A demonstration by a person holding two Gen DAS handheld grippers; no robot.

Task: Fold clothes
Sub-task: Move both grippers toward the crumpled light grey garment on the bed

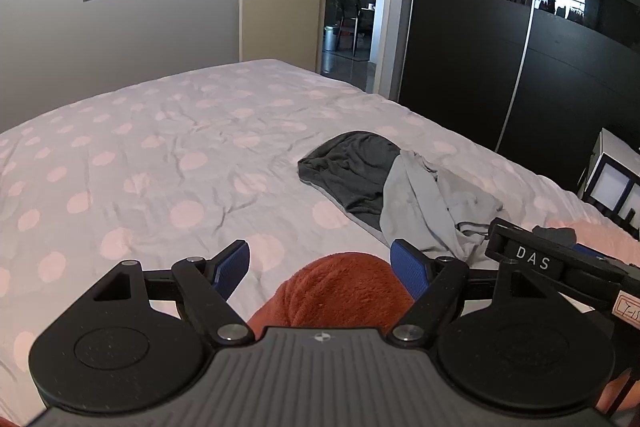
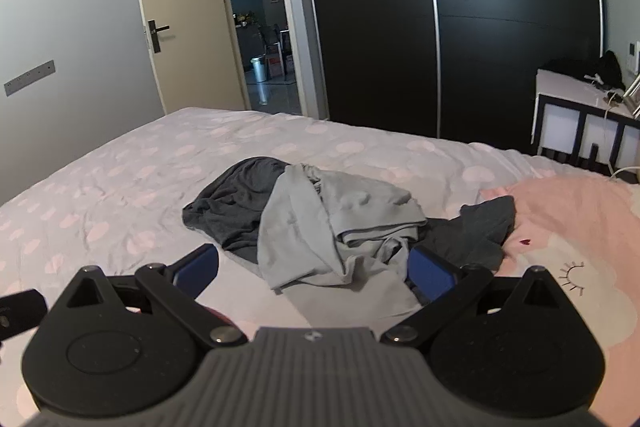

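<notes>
A crumpled pile of clothes lies on the bed: a dark grey garment (image 2: 236,203) partly under a light grey one (image 2: 340,223), with another dark piece (image 2: 476,231) to its right. My right gripper (image 2: 314,269) hovers just before the pile, open, the light grey cloth's near edge lying between its blue pads without being pinched. My left gripper (image 1: 322,265) is open further left, above a rust-orange fleecy cloth (image 1: 344,291) that sits low between its fingers. The pile shows in the left wrist view as the dark grey garment (image 1: 348,167) and light grey garment (image 1: 424,203).
The bed (image 1: 160,155) has a grey cover with pink dots. A pink patterned blanket (image 2: 572,227) lies at the right. A black sliding wardrobe (image 2: 440,47) stands beyond the bed, a white-and-black side cabinet (image 2: 576,123) at the right, an open door (image 2: 176,27) behind.
</notes>
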